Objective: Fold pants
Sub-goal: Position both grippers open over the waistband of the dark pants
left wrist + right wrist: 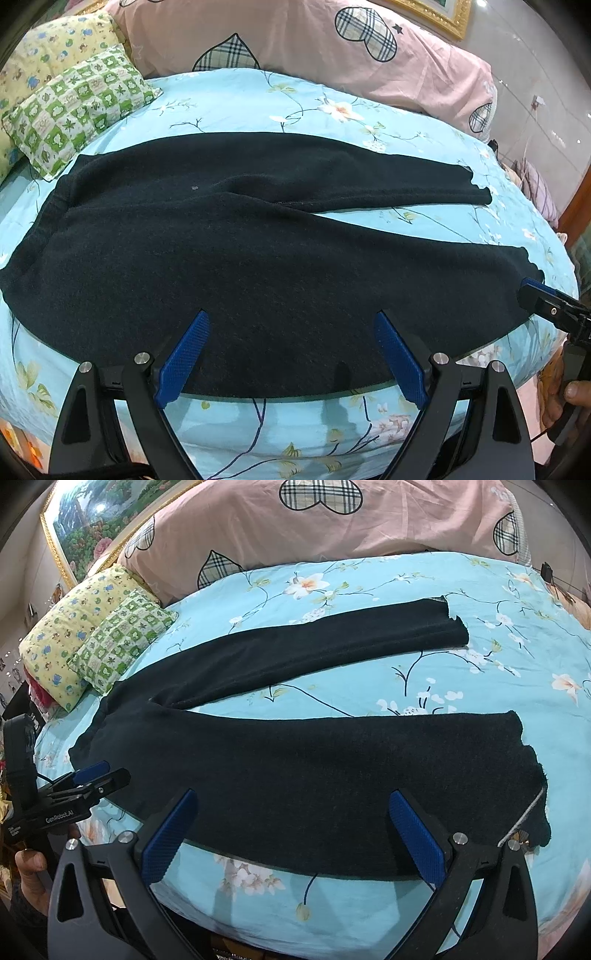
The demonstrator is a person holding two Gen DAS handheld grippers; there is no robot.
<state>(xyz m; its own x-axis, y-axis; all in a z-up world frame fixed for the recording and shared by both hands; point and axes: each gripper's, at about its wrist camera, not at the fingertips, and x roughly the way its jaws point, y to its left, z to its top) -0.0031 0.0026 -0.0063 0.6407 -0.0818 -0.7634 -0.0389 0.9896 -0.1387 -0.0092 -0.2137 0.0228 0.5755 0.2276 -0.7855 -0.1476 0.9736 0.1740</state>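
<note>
Pants (236, 254): dark, spread flat on the bed, waist to the left, two legs splayed apart; no fold made yet.
Left gripper (291, 354): fingers wide open above the near edge by the waist, holding nothing.
Right gripper (291, 834): fingers likewise spread, empty, over the near leg.
Progress: start stage, by my judgement; every fold remains.
Bedsheet (236, 99): light blue floral, bare beyond the far leg.
Pillows (74, 107): green-checked and yellow, far left.
Containers: none seen.
</note>
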